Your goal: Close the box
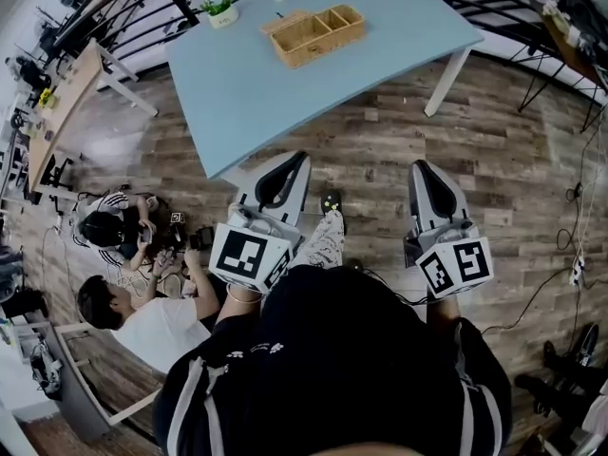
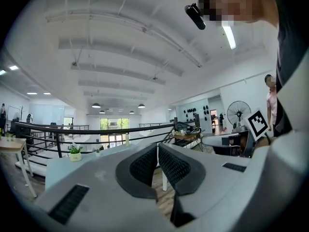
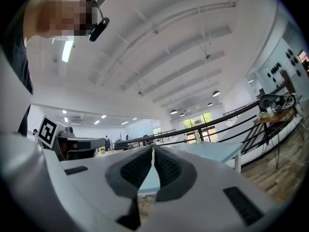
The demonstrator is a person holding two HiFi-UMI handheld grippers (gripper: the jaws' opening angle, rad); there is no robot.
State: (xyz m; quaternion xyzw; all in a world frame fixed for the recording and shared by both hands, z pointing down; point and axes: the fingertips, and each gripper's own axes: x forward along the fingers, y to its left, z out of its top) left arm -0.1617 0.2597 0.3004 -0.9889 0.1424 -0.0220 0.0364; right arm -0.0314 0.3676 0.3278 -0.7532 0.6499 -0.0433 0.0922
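Observation:
The wooden box (image 1: 314,32), divided into compartments, lies open on the far part of the light blue table (image 1: 247,93). Both grippers hang low over the floor, close to the person's body and well short of the table. My left gripper (image 1: 289,166) points toward the table's near edge; its jaws are shut with nothing between them (image 2: 157,149). My right gripper (image 1: 425,173) is shut and empty too (image 3: 153,151). The box does not show in either gripper view; each shows only part of the table (image 3: 212,151) beyond the jaws.
Two small potted plants (image 1: 223,9) stand at the table's far left. Two people (image 1: 123,297) sit on the plank floor to the left, beside a wooden desk (image 1: 62,103). Black railings run behind the table. Cables lie on the floor at the right (image 1: 570,255).

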